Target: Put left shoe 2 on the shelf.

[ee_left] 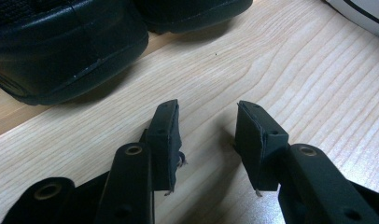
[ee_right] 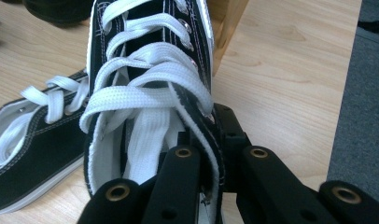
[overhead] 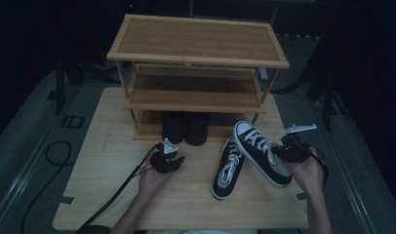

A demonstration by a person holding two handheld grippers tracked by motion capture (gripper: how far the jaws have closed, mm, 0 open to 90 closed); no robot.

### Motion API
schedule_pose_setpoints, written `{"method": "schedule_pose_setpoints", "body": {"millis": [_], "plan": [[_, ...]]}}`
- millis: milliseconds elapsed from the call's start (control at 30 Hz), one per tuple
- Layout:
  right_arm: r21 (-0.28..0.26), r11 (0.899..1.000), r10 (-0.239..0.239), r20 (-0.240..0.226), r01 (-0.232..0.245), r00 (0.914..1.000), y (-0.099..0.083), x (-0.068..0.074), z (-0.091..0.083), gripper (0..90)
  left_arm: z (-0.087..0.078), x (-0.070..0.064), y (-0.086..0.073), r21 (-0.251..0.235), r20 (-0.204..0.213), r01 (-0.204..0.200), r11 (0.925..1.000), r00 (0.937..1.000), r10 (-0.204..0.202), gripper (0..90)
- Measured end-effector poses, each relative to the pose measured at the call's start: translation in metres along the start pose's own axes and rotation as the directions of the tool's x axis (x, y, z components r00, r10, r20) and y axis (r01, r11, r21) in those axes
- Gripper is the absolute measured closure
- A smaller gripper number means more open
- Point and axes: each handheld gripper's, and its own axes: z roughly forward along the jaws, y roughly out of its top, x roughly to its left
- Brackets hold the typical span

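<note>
a: canvas sneaker point(overhead: 262, 152), black with white laces, tilted up off the counter point(overhead: 113, 161) beside its mate point(overhead: 228, 167), before the shelf rack point(overhead: 196, 73).

b: soft, light, floppy. right gripper point(ee_right: 211, 154) fingers pinching the collar wall; left gripper point(ee_left: 207, 135) fingers spread, empty.

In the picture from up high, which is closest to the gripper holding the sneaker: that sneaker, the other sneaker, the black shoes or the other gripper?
From the right gripper:
1. Held sneaker, gripped at its collar, toe toward the rack.
2. Other sneaker, flat on the table just left.
3. Black shoes, on the rack's bottom shelf, farther left and back.
4. Left gripper, farthest left.
</note>
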Motion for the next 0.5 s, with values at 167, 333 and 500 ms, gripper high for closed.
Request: {"method": "schedule_pose_setpoints", "body": {"millis": [167,333,500], "plan": [[-0.005,1.0,-0.018,-0.014,0.018,0.9997,0.005,0.003,-0.001,88.3,0.0,0.0,0.0,0.002,0.0,-0.001,1.0,1.0,0.001,60.2],[-0.012,0.999,-0.032,-0.033,0.032,0.9989,0.009,0.007,-0.001,88.4,-0.001,0.0,0.0,0.006,-0.002,-0.008,0.9999,1.0,0.008,60.2],[-0.015,0.999,-0.052,-0.042,0.052,0.9977,0.014,0.011,0.001,88.4,0.0,-0.001,0.0,0.0,-0.003,-0.004,1.0,1.0,0.004,60.2]]}}
